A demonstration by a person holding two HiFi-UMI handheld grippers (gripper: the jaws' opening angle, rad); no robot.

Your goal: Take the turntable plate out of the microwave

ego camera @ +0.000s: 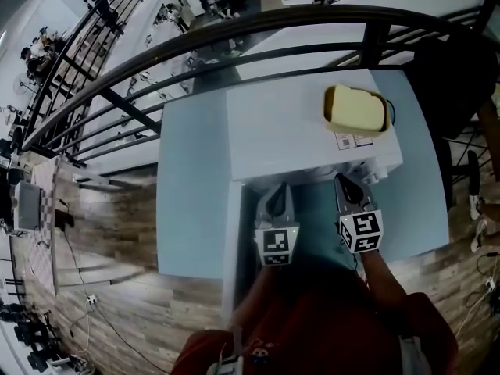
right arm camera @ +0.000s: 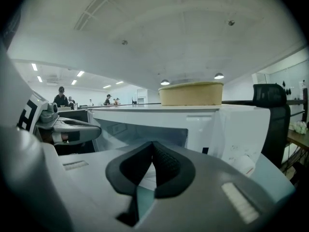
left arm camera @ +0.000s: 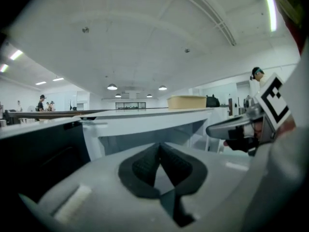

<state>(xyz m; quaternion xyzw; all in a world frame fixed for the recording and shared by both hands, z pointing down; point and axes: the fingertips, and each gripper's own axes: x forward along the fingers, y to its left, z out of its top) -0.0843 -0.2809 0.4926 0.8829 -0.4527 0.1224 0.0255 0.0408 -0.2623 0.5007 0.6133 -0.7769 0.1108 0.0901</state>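
A white microwave (ego camera: 305, 123) stands on a light blue table (ego camera: 191, 209), its door (ego camera: 233, 248) swung open to the left. Both grippers hover side by side just in front of the open cavity (right arm camera: 145, 132), and both point into it. My left gripper (ego camera: 275, 200) is shut with nothing between its pads (left arm camera: 145, 163). My right gripper (ego camera: 348, 184) is also shut and empty, its pads (right arm camera: 166, 166) touching. The turntable plate does not show clearly in any view. In the left gripper view the right gripper (left arm camera: 241, 127) shows at the right.
A shallow tan container (ego camera: 356, 109) sits on top of the microwave at the right. The control knob (right arm camera: 244, 163) is on the microwave's right front. A black railing (ego camera: 234, 37) runs behind the table, and a black chair (right arm camera: 270, 115) stands at the right.
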